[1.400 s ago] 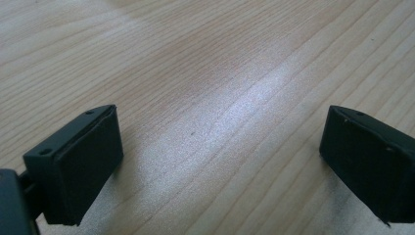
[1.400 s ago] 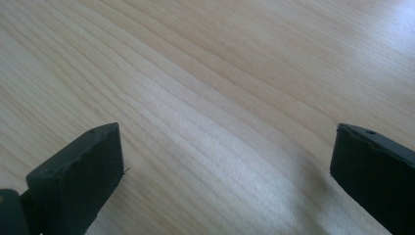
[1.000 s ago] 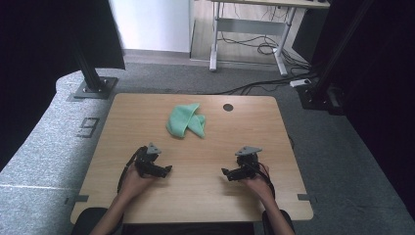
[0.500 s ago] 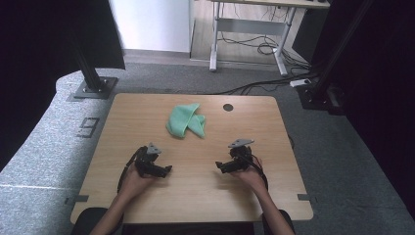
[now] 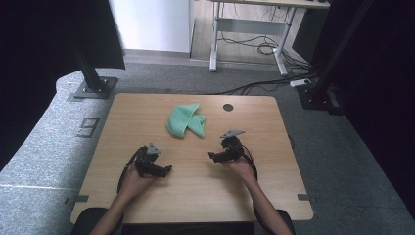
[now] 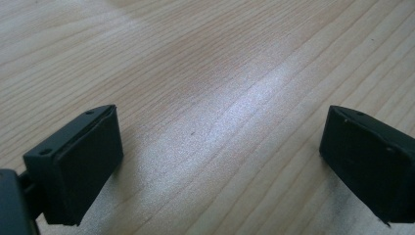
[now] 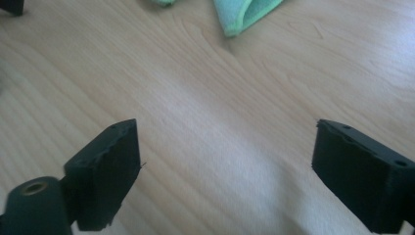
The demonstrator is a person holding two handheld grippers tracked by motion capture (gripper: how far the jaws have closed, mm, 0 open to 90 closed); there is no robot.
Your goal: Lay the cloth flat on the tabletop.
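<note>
A crumpled green cloth [image 5: 185,120] lies on the wooden table [image 5: 264,196], toward its far middle. My right gripper [image 5: 212,156] hovers low over the table just right of and nearer than the cloth, pointing left. Its jaws have just been closing a little but stand wide apart over bare wood, with nothing between them [image 7: 225,171]. The cloth's edge [image 7: 244,12] lies ahead of them. My left gripper [image 5: 166,170] rests near the front left, pointing right. It is open over bare wood [image 6: 220,161].
A round cable hole [image 5: 228,107] sits in the table just beyond the cloth. Black stand bases [image 5: 93,88] and a desk frame with cables [image 5: 249,46] stand on the floor past the far edge.
My right gripper has moved away from the person and slightly left, closer to the green cloth. The left gripper has stayed put.
</note>
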